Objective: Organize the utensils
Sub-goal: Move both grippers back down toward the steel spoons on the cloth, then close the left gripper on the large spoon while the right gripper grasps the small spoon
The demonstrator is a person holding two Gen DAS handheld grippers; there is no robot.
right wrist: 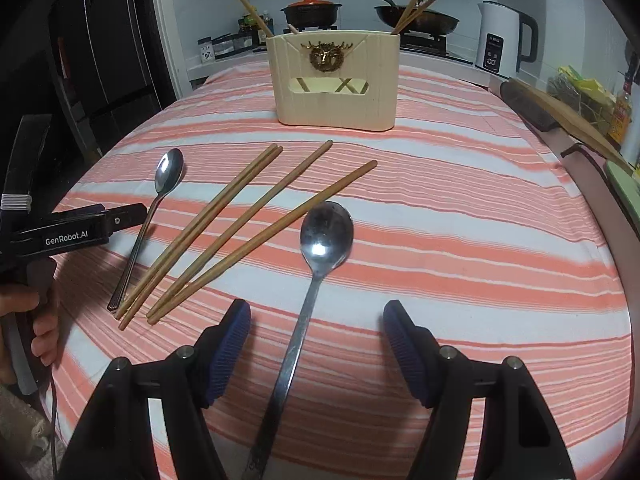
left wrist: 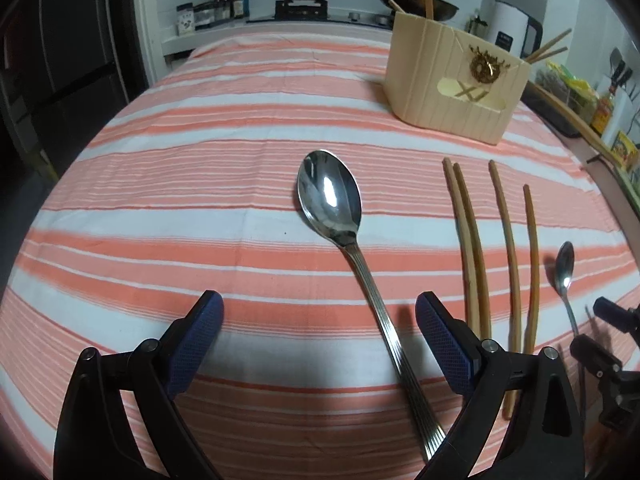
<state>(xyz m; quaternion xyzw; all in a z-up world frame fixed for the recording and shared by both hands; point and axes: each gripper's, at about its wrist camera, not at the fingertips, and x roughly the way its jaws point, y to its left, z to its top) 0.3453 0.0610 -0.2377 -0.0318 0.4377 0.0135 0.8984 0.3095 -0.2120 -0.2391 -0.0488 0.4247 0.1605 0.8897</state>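
Left gripper [left wrist: 319, 311] open astride a ribbed-handled steel spoon [left wrist: 352, 248]; right gripper [right wrist: 317, 320] open astride a flat-handled steel spoon [right wrist: 316, 272].

Noted tablecloth [right wrist: 460, 216] striped coral-orange and white. Recorded cream holder [right wrist: 334, 80] with gold emblem; brown chopsticks [right wrist: 216, 224]; silver spoons [left wrist: 332, 204].

Our left gripper [left wrist: 318, 312] hangs low with both jaws spread wide, blue pads [left wrist: 196, 344] facing each other, nothing between them clamped. Our right gripper [right wrist: 316, 322] sits the same way, jaws wide apart, pads [right wrist: 228, 354] bare. In the right wrist view, the left gripper's body shows off to the left side, our left hand [right wrist: 28, 320] wrapped around its handle.
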